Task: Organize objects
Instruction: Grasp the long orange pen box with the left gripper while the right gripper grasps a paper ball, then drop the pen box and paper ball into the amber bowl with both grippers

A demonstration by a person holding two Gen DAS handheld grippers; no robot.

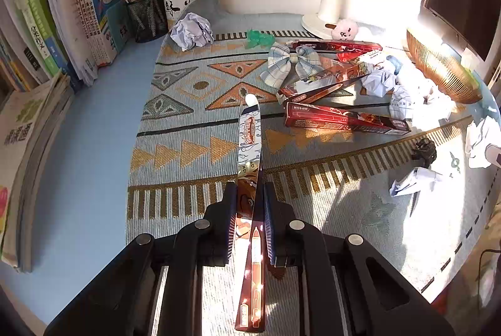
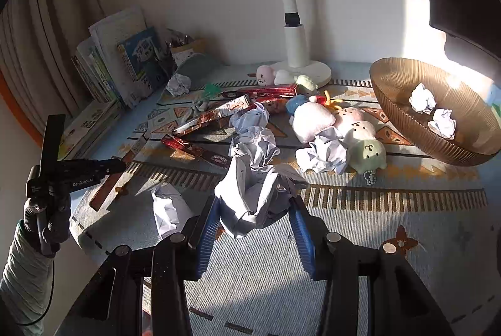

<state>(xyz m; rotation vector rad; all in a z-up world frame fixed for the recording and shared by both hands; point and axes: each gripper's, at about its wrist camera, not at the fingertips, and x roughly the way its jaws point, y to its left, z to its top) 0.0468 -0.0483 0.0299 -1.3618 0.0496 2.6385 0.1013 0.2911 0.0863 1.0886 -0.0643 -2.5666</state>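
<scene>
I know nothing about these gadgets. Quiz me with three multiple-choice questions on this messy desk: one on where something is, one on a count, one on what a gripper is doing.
1. Where does the brown ribbed bowl stand?
A. on the right of the patterned mat, beside the lamp
B. on top of the books
C. inside the mesh pen cup

2. How many crumpled paper balls lie inside that bowl?
A. none
B. two
C. five

3. What is the left gripper doing?
A. hanging open over the mat
B. squeezing a soft toy
C. clamped shut on a long red pen box

Answers:
1 A: in the right wrist view the bowl stands at the mat's right side, right of the white lamp base.
2 B: two white balls lie in it.
3 C: both pads press the box's sides.
</scene>
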